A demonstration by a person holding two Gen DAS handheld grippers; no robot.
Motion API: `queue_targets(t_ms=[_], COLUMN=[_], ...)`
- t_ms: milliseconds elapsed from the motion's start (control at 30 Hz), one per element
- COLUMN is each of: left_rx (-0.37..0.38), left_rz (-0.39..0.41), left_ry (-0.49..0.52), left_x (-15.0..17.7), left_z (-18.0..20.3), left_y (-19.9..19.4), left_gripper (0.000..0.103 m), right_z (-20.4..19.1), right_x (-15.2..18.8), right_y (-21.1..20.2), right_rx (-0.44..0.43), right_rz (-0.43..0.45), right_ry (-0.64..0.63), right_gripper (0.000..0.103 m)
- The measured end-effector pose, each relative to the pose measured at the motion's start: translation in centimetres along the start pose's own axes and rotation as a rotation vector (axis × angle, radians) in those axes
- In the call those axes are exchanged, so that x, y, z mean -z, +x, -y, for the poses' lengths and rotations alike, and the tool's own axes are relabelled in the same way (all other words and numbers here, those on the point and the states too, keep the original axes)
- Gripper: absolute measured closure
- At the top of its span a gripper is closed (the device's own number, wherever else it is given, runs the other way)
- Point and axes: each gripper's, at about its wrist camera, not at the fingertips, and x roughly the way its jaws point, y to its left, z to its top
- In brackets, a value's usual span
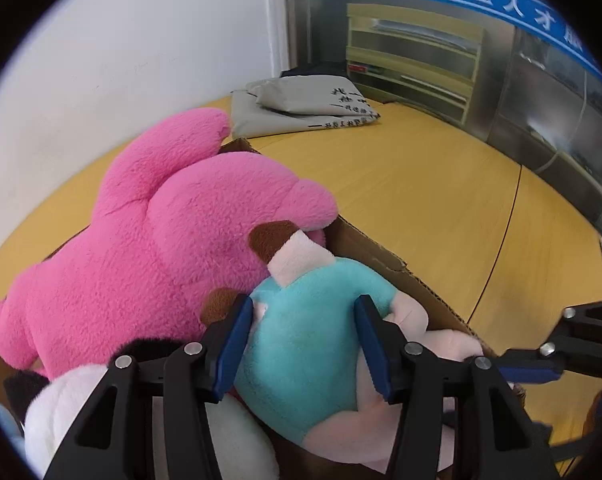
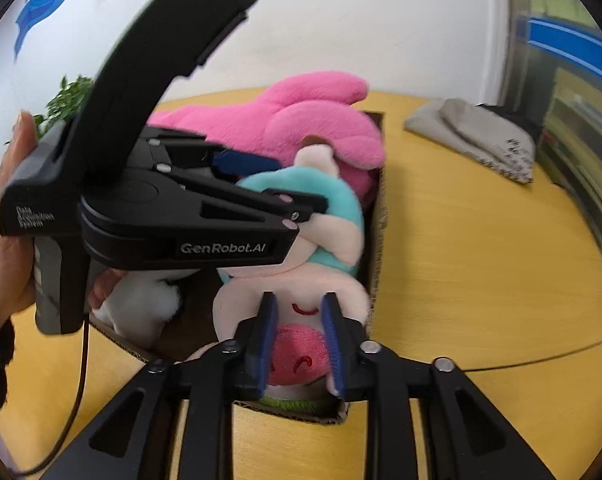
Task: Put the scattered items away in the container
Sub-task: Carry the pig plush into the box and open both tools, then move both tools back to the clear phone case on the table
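While both wrist views are blurred toward their edges, the central contents read clearly. A cardboard box point(image 2: 379, 216) sits on the yellow wooden desk point(image 1: 441, 200) and is filled with soft toys. A large pink plush point(image 1: 141, 248) lies across the far part of the box, with a limb projecting past the far rim. Against it, on the near side, rests a pig plush point(image 2: 301, 320) in a teal garment, with pale pink body, brown-tipped limbs and a darker pink snout; its head lies at the near end of the box as the right wrist view shows it. A white plush with black patches point(image 1: 85, 408) occupies the box beside the pig plush, partly hidden by the left tongs.

Left tongs point(image 1: 301, 344): the blue pads stand either side of the pig plush's teal torso, close against the fabric. Whether they press on it cannot be told. In the right wrist view a hand point(image 2: 5, 248) is seen holding this tool's grip.

Right tongs point(image 2: 299, 344): the pads flank the pig plush's snout, with a visible gap on the left pad side and the right pad at the edge of the face; no squeeze on the fabric is evident, so they read as parted and not gripping.

Elsewhere on the desk, well apart from the box, lies a folded grey bag point(image 1: 301, 108) with dark lettering, near the wall corner. A green plant point(image 2: 67, 98) shows behind the left tool.
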Motion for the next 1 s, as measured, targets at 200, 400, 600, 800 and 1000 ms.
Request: queue_targets(t_ms=[200,400,600,800,1000], left_rx=[0.009,0.031,0.018,-0.016,-0.008], left_rz=[0.053,0.138,0.199,0.169,0.152], left_ry=[-0.118,-0.219,-0.285,-0.329,-0.431], left_x=[2.3,10.0,19.1,25.0,29.7], left_z=[-0.9,-2.9,-2.9,-0.6,0.7], left_y=[-6.5,-16.8,-24.0,-26.6,-27.1], left_gripper=[0.045,0.03,0.023,0.023,0.023], right_z=[-0.7,-3.0,-6.1,-7.4,-8.7], right_x=[0.9,3.1,6.6,9.7,12.4], right_y=[-6.6,-11.0,-12.5,-12.0,-12.4], right_rx=[-0.03,-0.067,-0.055,-0.059,-0.086], right_rz=[0.133,0.152,0.159,0.126,0.096], right_ry=[0.019,-0.017,-0.035,-0.006,-0.016], right_gripper=[0.002,0.001,0.001,0.001,0.001])
